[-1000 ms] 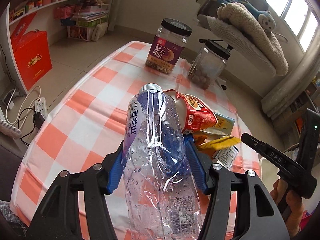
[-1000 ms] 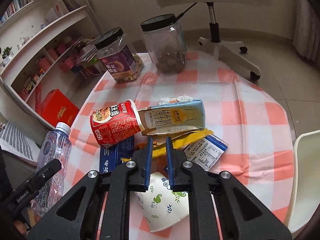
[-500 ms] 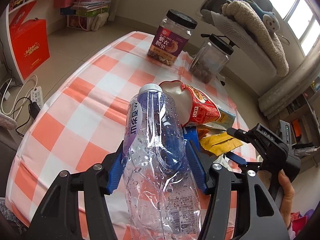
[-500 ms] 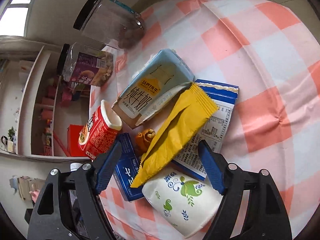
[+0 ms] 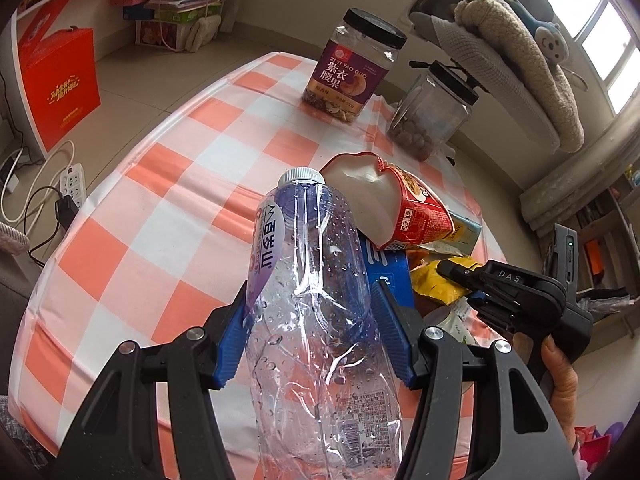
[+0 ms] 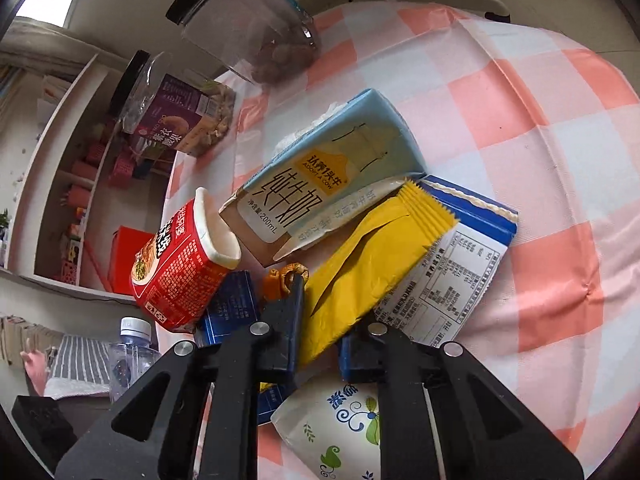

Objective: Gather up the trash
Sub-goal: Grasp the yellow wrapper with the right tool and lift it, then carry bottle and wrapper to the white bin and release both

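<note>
My left gripper (image 5: 312,332) is shut on a crumpled clear plastic bottle (image 5: 312,300) with a white cap, held above the checked table. A trash pile lies on the table: a red paper cup (image 6: 180,268), a pale blue milk carton (image 6: 320,184), a yellow wrapper (image 6: 372,256), a blue-and-white wrapper (image 6: 460,276), a dark blue box (image 6: 232,308) and a white printed cup (image 6: 336,436). My right gripper (image 6: 320,340) is down in the pile, its jaws closing on the lower end of the yellow wrapper. The right gripper also shows in the left wrist view (image 5: 460,276).
Two black-lidded clear jars stand at the table's far side, one purple-labelled (image 5: 352,72), one with brown balls (image 5: 432,116). An office chair (image 5: 504,56) with a fleece stands beyond. A red box (image 5: 60,84) and power strip (image 5: 72,184) are on the floor at left.
My right gripper opened, dropped into the pile and closed its jaws onto the yellow wrapper. My left gripper kept the bottle and drifted slightly.
</note>
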A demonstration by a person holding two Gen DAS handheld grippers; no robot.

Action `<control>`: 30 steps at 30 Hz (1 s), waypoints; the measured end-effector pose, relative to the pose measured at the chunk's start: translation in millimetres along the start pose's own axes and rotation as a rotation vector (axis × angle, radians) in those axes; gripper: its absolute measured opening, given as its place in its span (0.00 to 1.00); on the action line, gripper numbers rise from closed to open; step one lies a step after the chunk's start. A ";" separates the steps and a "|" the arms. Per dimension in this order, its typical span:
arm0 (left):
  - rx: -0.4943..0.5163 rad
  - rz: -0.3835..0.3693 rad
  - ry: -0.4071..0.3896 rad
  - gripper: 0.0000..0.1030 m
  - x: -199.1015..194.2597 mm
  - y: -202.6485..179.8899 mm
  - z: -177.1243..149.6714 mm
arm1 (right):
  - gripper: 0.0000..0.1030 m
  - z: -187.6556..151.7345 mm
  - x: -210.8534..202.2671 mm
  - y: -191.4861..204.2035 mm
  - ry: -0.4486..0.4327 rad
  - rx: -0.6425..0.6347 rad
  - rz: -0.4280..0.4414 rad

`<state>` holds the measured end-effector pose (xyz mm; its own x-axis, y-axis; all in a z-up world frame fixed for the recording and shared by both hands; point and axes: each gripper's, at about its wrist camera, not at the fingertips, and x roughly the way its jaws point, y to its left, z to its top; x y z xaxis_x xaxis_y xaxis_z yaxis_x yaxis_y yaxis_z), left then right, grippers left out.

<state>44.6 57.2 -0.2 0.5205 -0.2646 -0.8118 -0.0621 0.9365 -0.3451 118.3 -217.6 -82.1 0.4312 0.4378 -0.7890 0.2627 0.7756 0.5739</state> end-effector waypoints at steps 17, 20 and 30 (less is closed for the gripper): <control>0.045 0.038 -0.158 0.57 -25.2 -17.9 8.3 | 0.04 -24.3 -76.1 77.6 -0.294 -0.465 -0.125; 0.063 0.039 -0.187 0.57 -29.5 -25.9 7.5 | 0.04 -30.0 -92.5 75.9 -0.330 -0.502 -0.145; 0.118 0.008 -0.213 0.57 -33.5 -57.4 -3.5 | 0.04 -42.4 -139.1 60.4 -0.417 -0.547 -0.201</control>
<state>27.8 11.5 45.2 0.6894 -0.2139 -0.6921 0.0266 0.9622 -0.2709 37.6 -212.3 53.0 0.7429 0.1368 -0.6553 -0.0514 0.9877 0.1479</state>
